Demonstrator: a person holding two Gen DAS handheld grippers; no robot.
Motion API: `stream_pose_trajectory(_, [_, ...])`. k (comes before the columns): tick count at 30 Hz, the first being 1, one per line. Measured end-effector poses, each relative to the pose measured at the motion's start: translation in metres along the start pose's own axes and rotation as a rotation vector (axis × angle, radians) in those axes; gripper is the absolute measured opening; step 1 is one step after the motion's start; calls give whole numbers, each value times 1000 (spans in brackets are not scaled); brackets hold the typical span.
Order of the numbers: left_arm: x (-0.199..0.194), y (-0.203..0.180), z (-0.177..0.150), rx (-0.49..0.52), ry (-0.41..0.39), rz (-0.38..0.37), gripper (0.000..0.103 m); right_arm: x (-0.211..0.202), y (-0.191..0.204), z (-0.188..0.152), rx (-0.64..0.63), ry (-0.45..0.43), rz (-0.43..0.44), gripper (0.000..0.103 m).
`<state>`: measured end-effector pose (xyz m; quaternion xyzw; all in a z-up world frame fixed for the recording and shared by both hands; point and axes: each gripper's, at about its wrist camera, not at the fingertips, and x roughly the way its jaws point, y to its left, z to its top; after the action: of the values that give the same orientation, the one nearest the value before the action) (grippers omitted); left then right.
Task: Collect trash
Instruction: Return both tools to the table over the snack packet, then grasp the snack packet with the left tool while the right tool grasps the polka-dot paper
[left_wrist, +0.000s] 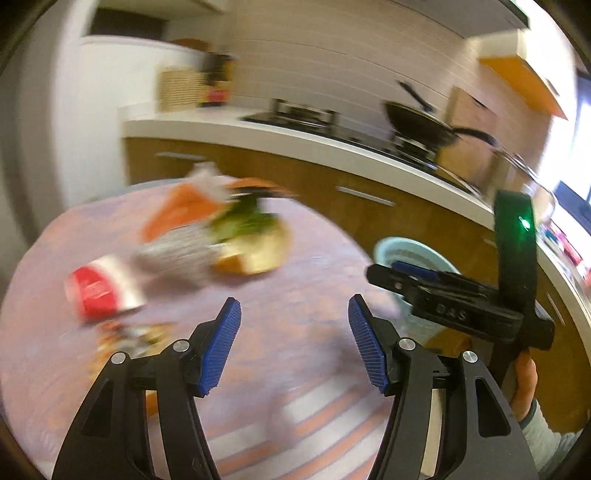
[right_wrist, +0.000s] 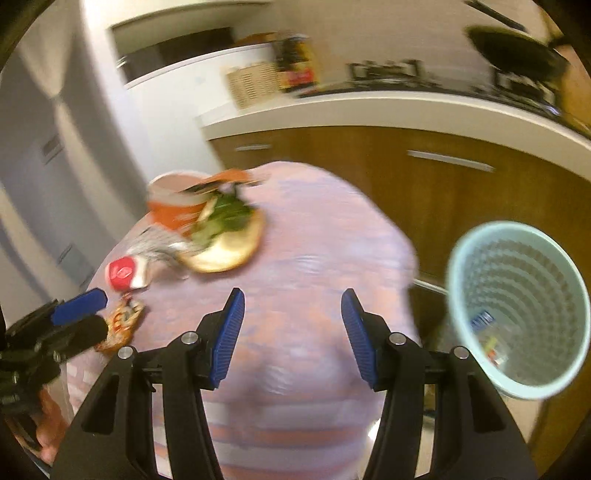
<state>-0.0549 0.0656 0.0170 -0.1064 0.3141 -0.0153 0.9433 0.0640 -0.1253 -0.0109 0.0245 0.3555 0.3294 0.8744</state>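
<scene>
Both views are motion-blurred. Trash lies on a round table with a pink and orange striped cloth (left_wrist: 295, 295): a red and white cup on its side (left_wrist: 101, 288) (right_wrist: 125, 275), a crumpled snack wrapper (left_wrist: 129, 338) (right_wrist: 120, 325), a silver wrapper (left_wrist: 173, 258), an orange paper cup (right_wrist: 177, 206), and a plate with green leaves (left_wrist: 251, 240) (right_wrist: 225, 240). My left gripper (left_wrist: 294, 347) is open and empty above the cloth. My right gripper (right_wrist: 291, 332) is open and empty; it also shows in the left wrist view (left_wrist: 424, 284). A light blue mesh bin (right_wrist: 517, 310) stands right of the table.
A white kitchen counter (left_wrist: 332, 144) with brown cabinets runs behind the table. A black wok (left_wrist: 421, 122) sits on the stove. A wicker basket (right_wrist: 251, 85) and bottles stand on the counter. The bin holds a few scraps at its bottom.
</scene>
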Motion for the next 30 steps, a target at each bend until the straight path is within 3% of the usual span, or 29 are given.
stream_pose_trajectory(7, [-32, 97, -28, -192, -32, 198, 59, 27, 55, 5, -103, -19, 60, 51])
stream_pose_trajectory(13, [-17, 136, -44, -296, 30, 232, 59, 52, 78, 15, -140, -34, 41, 51])
stream_pose_trajectory(20, [9, 131, -49, -256, 139, 257, 59, 66, 89, 19, -179, -19, 105, 51])
stream_pose_trajectory(21, [10, 129, -49, -245, 143, 267, 59, 66, 92, 20, -193, -16, 113, 55])
stream_pose_trajectory(22, [12, 126, -49, -230, 150, 279, 59, 68, 96, 21, -213, -17, 116, 66])
stream_pose_trajectory(24, [16, 120, -51, -193, 158, 322, 56, 69, 103, 23, -252, -32, 114, 72])
stream_pose_trajectory(30, [18, 107, -52, -127, 161, 334, 27, 87, 117, 41, -347, -25, 110, 80])
